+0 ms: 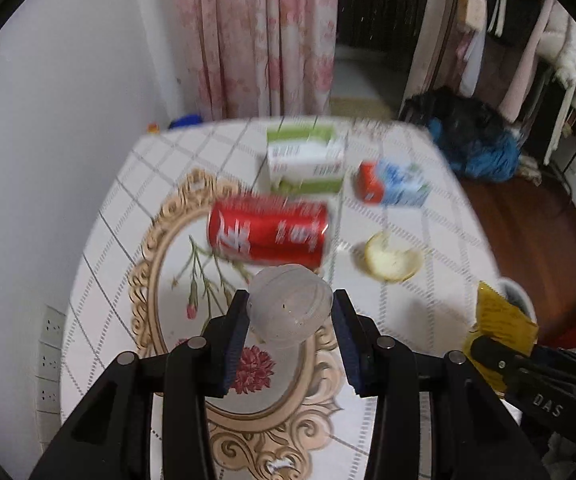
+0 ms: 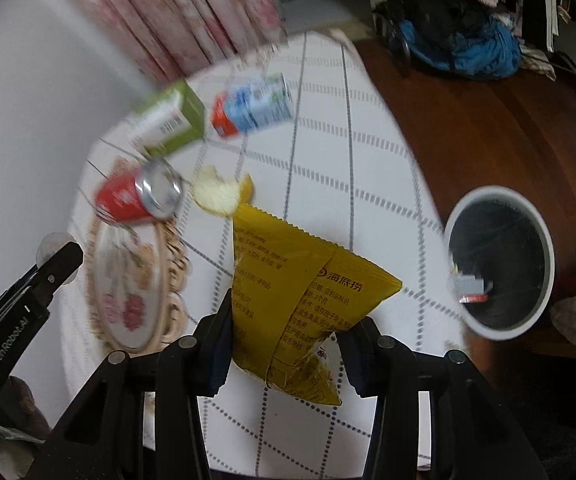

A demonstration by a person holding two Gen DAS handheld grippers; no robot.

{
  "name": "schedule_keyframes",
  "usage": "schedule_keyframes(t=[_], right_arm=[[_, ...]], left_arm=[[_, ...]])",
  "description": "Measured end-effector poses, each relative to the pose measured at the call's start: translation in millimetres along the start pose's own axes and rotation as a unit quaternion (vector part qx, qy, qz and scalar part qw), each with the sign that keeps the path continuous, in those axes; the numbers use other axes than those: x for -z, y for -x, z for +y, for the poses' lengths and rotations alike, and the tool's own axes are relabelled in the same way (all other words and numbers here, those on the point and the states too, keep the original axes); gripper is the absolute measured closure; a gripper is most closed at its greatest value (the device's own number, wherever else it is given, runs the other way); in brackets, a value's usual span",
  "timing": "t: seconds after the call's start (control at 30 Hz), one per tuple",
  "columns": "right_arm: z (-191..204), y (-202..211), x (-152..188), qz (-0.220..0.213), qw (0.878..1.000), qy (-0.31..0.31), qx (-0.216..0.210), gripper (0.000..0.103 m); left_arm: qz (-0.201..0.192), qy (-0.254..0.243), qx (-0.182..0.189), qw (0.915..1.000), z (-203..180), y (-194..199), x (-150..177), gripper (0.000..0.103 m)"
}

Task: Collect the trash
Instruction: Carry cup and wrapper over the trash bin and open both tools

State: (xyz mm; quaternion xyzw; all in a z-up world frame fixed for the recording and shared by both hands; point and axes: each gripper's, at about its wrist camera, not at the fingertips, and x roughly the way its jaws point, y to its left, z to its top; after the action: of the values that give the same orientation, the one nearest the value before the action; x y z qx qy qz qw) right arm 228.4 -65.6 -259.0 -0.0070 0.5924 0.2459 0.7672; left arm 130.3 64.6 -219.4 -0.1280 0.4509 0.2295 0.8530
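Checked bench (image 2: 328, 128) carries litter; left hand-held gripper (image 1: 290, 320) clamps a clear plastic cup (image 1: 290, 306); right hand-held gripper (image 2: 288, 332) pinches a yellow packet (image 2: 288, 280), probably bound next for the bin (image 2: 500, 268) at three o'clock.

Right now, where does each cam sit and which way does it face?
Left wrist: on the left gripper, facing along the table toward the curtain; its fingers grip a clear cup; right gripper at the right edge.
Right wrist: on the right gripper, holding a yellow bag, bin at right; left gripper at left.
Shared: can, cartons, peel.
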Motion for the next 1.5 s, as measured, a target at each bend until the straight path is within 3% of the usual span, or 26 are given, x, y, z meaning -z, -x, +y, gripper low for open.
schedule_keyframes(t=[0.17,0.3,0.5,0.7,0.87,1.2,1.27,1.3,1.33,1.37,1.4,1.5], right_arm=[[-31,68,-16,-0.061,0.998,-0.003,-0.024,0.056],[-84,122,-30,-0.101,0.995,-0.019,-0.016,0.056],[-179,154,-43,-0.107,0.992,-0.058,0.033,0.056],[-281,112,-45,-0.047,0.99,-0.117,0.061,0.056],[-325,55,-51,0.003,0.989,-0.136,0.065,0.056],[-370,-17,-47,0.066,0.986,-0.138,0.071,0.055],[-369,-29,-47,0.078,0.984,-0.141,0.074,0.048],[-373,-32,-47,0.083,0.983,-0.141,0.081,0.04],[-375,-34,-47,0.085,0.982,-0.141,0.093,0.02],[-377,-34,-46,0.085,0.981,-0.142,0.1,0.012],[-377,-33,-46,0.083,0.981,-0.143,0.104,0.012],[-379,-31,-43,0.09,0.976,-0.145,0.132,0.003]], left_arm=[[-0.045,-0.019,0.03,0.9984,-35,57,-25,0.065],[-0.069,-0.046,0.07,0.9941,-86,87,-46,0.065],[-0.039,-0.074,0.146,0.9858,-178,66,-61,0.065],[0.07,-0.09,0.211,0.9709,-273,-12,-54,0.065],[0.147,-0.092,0.224,0.9591,-319,-79,-42,0.065],[0.192,-0.12,0.195,0.9544,-354,-123,-17,0.064],[0.197,-0.125,0.185,0.9545,-357,-127,-13,0.063],[0.197,-0.129,0.18,0.9549,-358,-128,-12,0.059],[0.192,-0.135,0.173,0.9567,-360,-127,-10,0.042],[0.188,-0.138,0.168,0.9579,-359,-128,-12,0.019],[0.184,-0.142,0.162,0.9591,-359,-127,-11,0.01],[0.175,-0.151,0.145,0.9621,-357,-124,-9,0.006]])
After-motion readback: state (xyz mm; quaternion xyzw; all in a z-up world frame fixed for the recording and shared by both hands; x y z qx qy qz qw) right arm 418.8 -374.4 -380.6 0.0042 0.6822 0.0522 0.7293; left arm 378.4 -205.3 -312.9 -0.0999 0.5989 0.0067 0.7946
